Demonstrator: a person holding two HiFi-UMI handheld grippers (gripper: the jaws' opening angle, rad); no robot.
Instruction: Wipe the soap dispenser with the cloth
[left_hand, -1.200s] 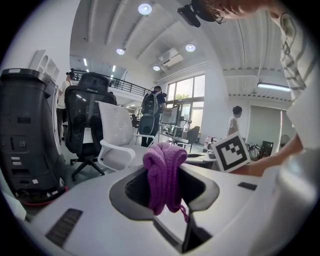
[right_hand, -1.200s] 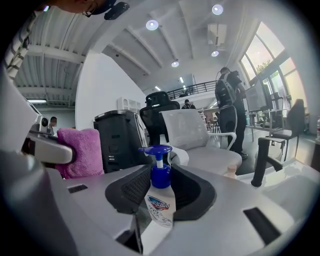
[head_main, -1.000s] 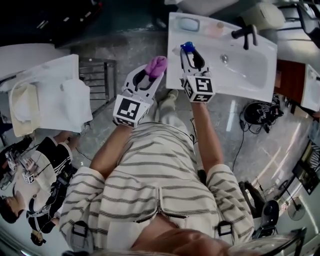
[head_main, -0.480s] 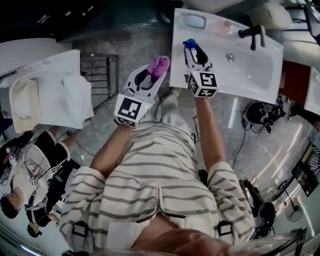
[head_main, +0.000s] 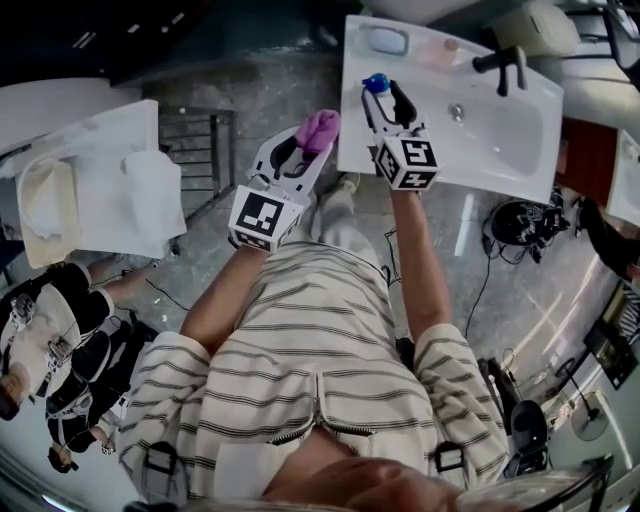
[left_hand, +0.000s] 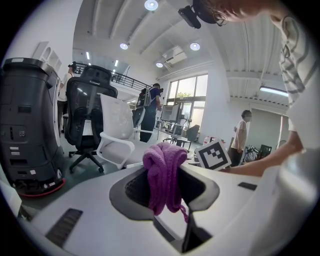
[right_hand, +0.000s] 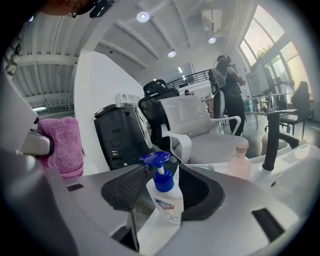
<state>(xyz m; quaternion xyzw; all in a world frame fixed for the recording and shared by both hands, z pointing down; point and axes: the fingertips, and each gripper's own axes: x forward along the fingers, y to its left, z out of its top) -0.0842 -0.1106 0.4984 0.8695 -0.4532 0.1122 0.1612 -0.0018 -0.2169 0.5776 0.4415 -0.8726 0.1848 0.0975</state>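
Note:
The soap dispenser (head_main: 376, 84), a white bottle with a blue pump (right_hand: 164, 197), stands on the near left rim of the white washbasin (head_main: 500, 150). My right gripper (head_main: 385, 100) reaches around it. Its jaws are opening, with the bottle between them and a gap showing at the left pad (right_hand: 160, 192). My left gripper (head_main: 310, 140) hangs just left of the basin, over the floor, shut on a bunched purple cloth (head_main: 319, 129). The cloth (left_hand: 164, 170) droops out between its jaws and shows at the left edge of the right gripper view (right_hand: 61, 145).
A black faucet (head_main: 497, 62), a pink bottle (head_main: 447, 50) and a soap dish (head_main: 386, 41) sit along the basin's back. A metal rack (head_main: 195, 160) and a white table with towels (head_main: 100, 190) stand at the left. People crouch at lower left; cables lie at the right.
The right gripper's jaws have spread wider around the soap dispenser, which rests on the basin's rim. The left gripper keeps the cloth in the same place.

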